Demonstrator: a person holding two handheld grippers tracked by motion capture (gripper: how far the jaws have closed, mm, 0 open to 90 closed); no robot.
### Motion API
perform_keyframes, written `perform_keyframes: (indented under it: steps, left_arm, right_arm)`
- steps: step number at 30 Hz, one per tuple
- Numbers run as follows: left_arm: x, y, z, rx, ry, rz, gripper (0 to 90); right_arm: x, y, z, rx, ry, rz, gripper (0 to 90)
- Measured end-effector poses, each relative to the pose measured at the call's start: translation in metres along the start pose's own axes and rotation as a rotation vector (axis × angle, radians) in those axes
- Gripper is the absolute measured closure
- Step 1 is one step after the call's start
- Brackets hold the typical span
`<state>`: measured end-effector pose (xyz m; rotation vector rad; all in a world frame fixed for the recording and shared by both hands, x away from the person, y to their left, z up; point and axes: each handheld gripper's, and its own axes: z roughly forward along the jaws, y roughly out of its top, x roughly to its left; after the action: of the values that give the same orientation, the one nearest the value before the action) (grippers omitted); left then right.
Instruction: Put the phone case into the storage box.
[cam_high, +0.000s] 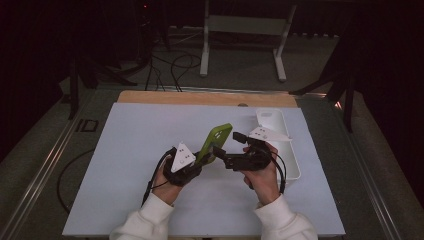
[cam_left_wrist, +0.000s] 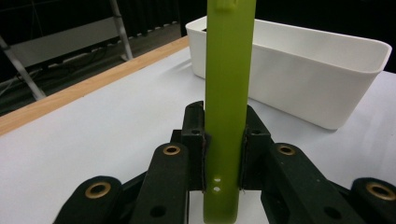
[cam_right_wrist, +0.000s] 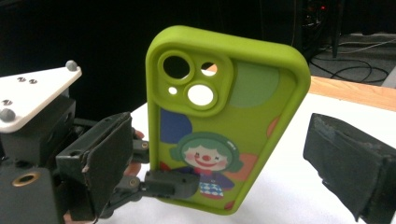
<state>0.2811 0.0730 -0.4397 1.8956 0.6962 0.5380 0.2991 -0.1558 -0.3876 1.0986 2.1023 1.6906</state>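
Observation:
A green phone case (cam_high: 216, 138) with a clown picture on its back (cam_right_wrist: 219, 140) stands upright above the white table. My left gripper (cam_high: 202, 160) is shut on its lower end; in the left gripper view the case (cam_left_wrist: 229, 93) is edge-on, clamped between both pads (cam_left_wrist: 198, 140). My right gripper (cam_high: 226, 142) comes in from the right and is open. Its jaws stand on either side of the case (cam_right_wrist: 222, 154) without touching it. The left gripper's white plate (cam_right_wrist: 32, 93) sits at the left of the right gripper view.
A long white bin (cam_high: 292, 160) lies at the table's right side, also behind the case (cam_left_wrist: 303, 79). The white sheet (cam_high: 140, 150) covers the table, with a wooden strip (cam_high: 200, 97) at the far edge. A white stand (cam_high: 245, 25) and cables are beyond it.

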Motion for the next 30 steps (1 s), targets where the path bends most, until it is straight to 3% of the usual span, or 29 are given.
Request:
perform_keyframes:
  steps: [21,30]
  left_arm:
    - [-0.011,-0.004,0.003,-0.010,-0.002,0.005,77.1]
    - [-0.018,-0.006,0.006,0.003,0.002,0.021,77.1]
  right_arm:
    - [0.001,0.005,0.007,-0.025,-0.002,0.057,8.4]
    - [0.000,0.005,0.010,-0.021,-0.031,0.091,12.3]
